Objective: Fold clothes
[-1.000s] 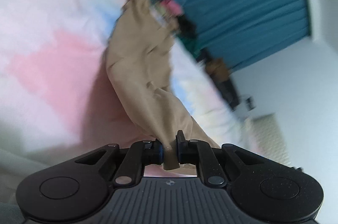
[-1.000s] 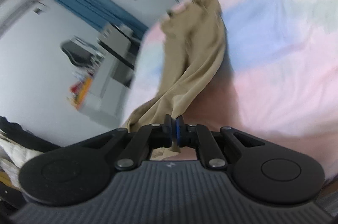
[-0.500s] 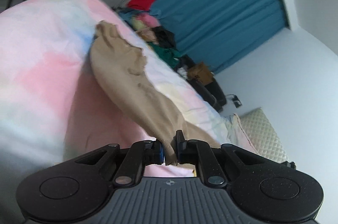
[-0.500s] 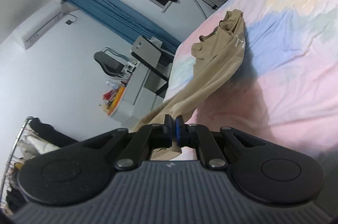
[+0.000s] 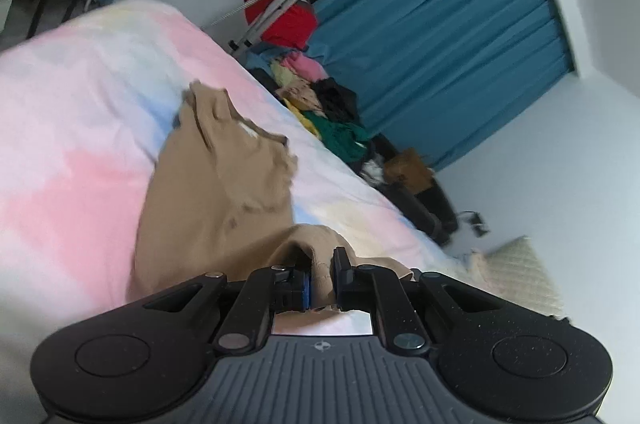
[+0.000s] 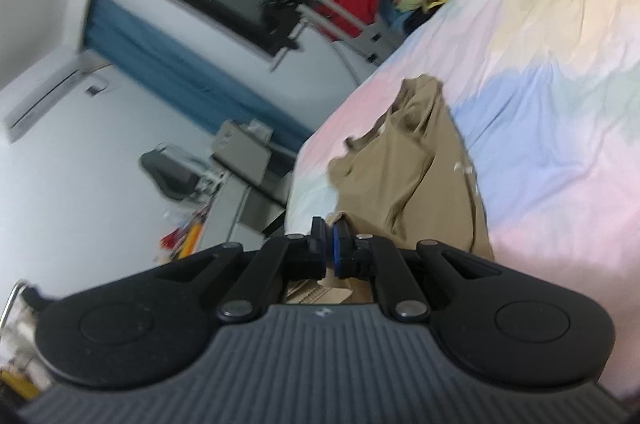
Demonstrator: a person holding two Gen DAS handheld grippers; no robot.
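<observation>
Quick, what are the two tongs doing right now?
Left tongs: closed on the tan shirt.
Right tongs: closed, pinching an edge of the same shirt.

A bed covered with a pastel patchwork sheet (image 5: 72,128) is seen across both views. Beyond its far edge, a heap of mixed clothes (image 5: 320,104) is piled on the floor. Behind the heap, blue curtains (image 5: 452,36) are hung, and a red item (image 5: 288,20) is draped over a metal stand. Off the bed's other side, a grey desk (image 6: 244,160) and a dark chair (image 6: 172,176) are placed. Above them, a wall air conditioner (image 6: 44,88) is mounted.
</observation>
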